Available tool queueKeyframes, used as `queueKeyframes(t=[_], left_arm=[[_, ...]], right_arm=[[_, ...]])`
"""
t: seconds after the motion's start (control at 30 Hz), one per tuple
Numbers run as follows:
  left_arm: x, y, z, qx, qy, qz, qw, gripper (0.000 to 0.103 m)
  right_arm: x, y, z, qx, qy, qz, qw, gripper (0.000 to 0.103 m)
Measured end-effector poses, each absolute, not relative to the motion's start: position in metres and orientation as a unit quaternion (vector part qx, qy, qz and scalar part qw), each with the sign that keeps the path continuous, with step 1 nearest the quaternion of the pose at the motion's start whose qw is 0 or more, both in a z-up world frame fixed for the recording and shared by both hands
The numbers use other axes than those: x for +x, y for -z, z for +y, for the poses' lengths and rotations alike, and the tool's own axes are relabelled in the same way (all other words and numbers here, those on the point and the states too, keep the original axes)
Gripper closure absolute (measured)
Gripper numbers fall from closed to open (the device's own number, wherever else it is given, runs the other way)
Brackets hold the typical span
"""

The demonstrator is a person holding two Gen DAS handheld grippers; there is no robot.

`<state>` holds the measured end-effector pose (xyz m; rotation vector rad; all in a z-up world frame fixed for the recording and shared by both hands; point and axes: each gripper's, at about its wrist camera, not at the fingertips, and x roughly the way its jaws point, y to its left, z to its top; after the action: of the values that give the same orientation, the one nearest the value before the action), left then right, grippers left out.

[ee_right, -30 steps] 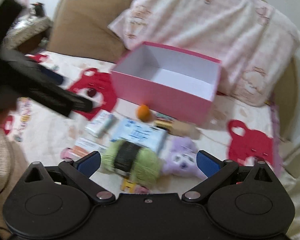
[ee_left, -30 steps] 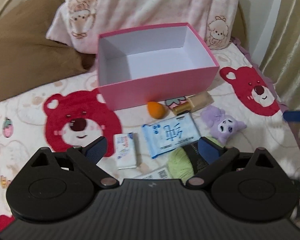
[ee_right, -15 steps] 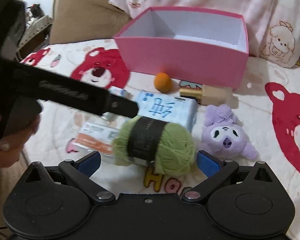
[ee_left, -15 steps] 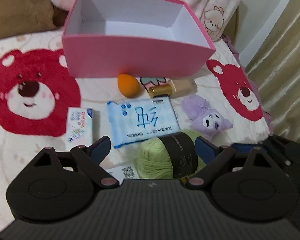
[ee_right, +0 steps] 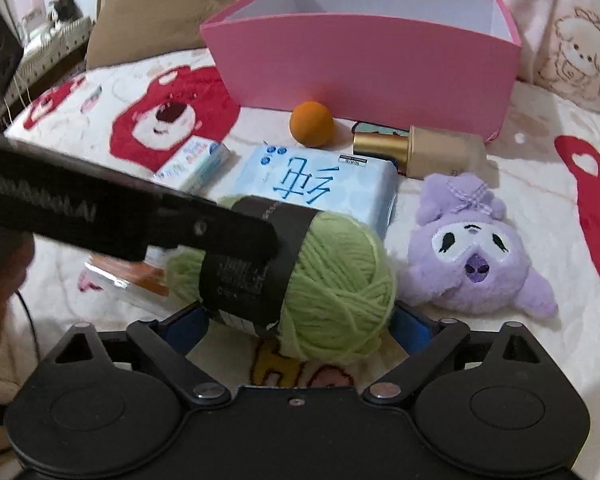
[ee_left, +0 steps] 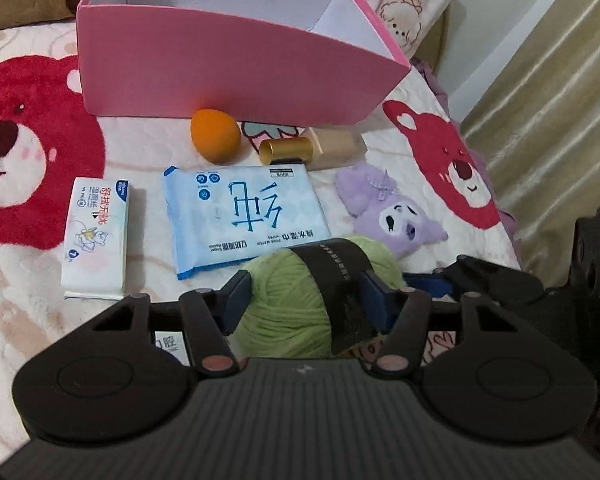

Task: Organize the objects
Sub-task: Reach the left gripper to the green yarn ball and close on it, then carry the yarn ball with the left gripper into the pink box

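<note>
A green yarn ball [ee_left: 288, 300] with a black band lies on the bear-print blanket, in front of an open pink box [ee_left: 220, 72]. My left gripper [ee_left: 306, 296] is closing on it, and its blue pads touch the ball's two sides. In the right wrist view one left finger [ee_right: 220, 232] crosses the yarn ball [ee_right: 340, 280]. My right gripper [ee_right: 300, 328] is closing too. It straddles the same ball from the near side, with its pads just clear of the wool.
Between ball and box lie a blue wipes pack [ee_left: 244, 216], small tissue pack [ee_left: 96, 236], orange sponge [ee_left: 215, 141], gold-capped bottle [ee_left: 312, 150] and purple plush [ee_left: 388, 208]. An orange-and-white packet [ee_right: 132, 280] lies under the left finger. Curtain [ee_left: 540, 80] hangs at right.
Both grippers have come down toward the blanket and onto the yarn ball. The left jaws have narrowed from wide apart to touching the ball. The right jaws have narrowed slightly.
</note>
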<state>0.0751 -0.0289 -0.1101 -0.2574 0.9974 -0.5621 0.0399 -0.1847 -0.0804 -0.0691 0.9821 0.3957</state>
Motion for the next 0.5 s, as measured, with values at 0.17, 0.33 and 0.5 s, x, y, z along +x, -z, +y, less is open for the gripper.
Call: queueKeyframes(t=[0.17,0.33,0.5], left_arm=[[0.073,0.11,-0.035,-0.118,0.274,0.474,0.829,0.045],[0.065,0.095,-0.032,-0.123,0.283,0.471,0.826,0.045],[0.059,0.067,-0.025,-0.129,0.294,0.444,0.837,0.046]], right_arm=[[0.032,0.075,-0.177,-0.046,-0.181,0.456,0.87,0.016],[0.021,0.063,-0.17,-0.052,-0.172,0.447,0.876,0.016],[0.015,0.039,-0.17,-0.04,-0.166,0.427,0.888,0.015]])
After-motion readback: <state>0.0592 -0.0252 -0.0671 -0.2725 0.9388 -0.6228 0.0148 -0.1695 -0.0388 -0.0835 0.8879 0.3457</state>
